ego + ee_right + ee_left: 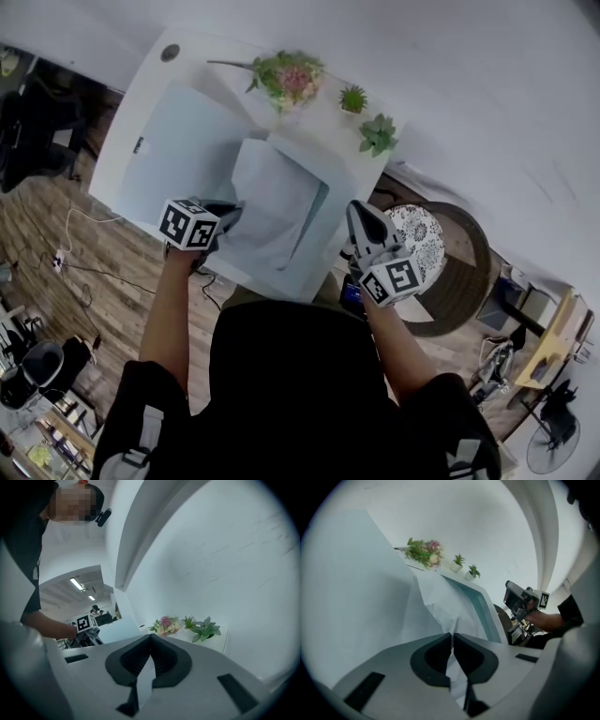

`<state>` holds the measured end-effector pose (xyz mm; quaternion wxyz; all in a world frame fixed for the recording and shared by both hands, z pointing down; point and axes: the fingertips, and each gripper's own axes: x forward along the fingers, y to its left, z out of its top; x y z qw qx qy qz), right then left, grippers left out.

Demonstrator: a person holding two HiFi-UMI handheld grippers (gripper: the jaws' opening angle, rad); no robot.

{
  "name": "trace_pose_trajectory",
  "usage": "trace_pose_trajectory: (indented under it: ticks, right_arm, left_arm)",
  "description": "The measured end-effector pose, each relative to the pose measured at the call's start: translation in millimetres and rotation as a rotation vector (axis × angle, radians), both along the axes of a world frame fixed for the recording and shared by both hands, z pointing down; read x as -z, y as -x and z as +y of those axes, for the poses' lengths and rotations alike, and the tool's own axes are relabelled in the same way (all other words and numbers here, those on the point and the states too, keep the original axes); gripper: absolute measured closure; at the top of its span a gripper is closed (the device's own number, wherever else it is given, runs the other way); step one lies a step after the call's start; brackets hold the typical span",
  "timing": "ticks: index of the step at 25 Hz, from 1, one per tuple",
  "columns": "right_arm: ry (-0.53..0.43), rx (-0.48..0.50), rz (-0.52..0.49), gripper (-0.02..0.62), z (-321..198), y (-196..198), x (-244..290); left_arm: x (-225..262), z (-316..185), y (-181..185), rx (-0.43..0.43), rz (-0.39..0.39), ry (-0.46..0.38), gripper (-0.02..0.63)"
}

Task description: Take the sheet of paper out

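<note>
A pale white sheet of paper (272, 202) bulges up out of a light blue folder (317, 246) lying on the white table (155, 89). My left gripper (228, 217) is shut on the sheet's near left corner. In the left gripper view the paper (440, 602) runs crumpled from the folder's teal edge (480, 609) down between the closed pads of that gripper (452, 637). My right gripper (356, 211) hovers off the table's right edge, apart from the folder. Its jaws (151, 638) meet at the tips with nothing between them.
A large pale blue board (178, 150) covers the table's left part. A flower bunch (291, 77) and two small potted plants (353, 97) (379, 134) stand at the far edge by the wall. A round patterned stool (422, 239) sits to the right, on wood floor with cables (75, 253).
</note>
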<state>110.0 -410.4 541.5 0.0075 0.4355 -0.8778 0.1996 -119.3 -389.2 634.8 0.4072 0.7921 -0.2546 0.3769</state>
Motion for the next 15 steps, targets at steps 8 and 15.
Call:
trace_pose_trajectory:
  ticks: [8,15]
  right_arm:
    - [-0.094,0.045,-0.034,0.584,16.2,-1.6,33.3]
    - [-0.18,0.015,-0.039,0.584,38.9,-15.6,69.8]
  left_arm:
    - [75.0,-10.8,55.0,0.106,-0.111,-0.204,0.589]
    - [149.5,1.7,59.2,0.182,-0.117,-0.434,0.591]
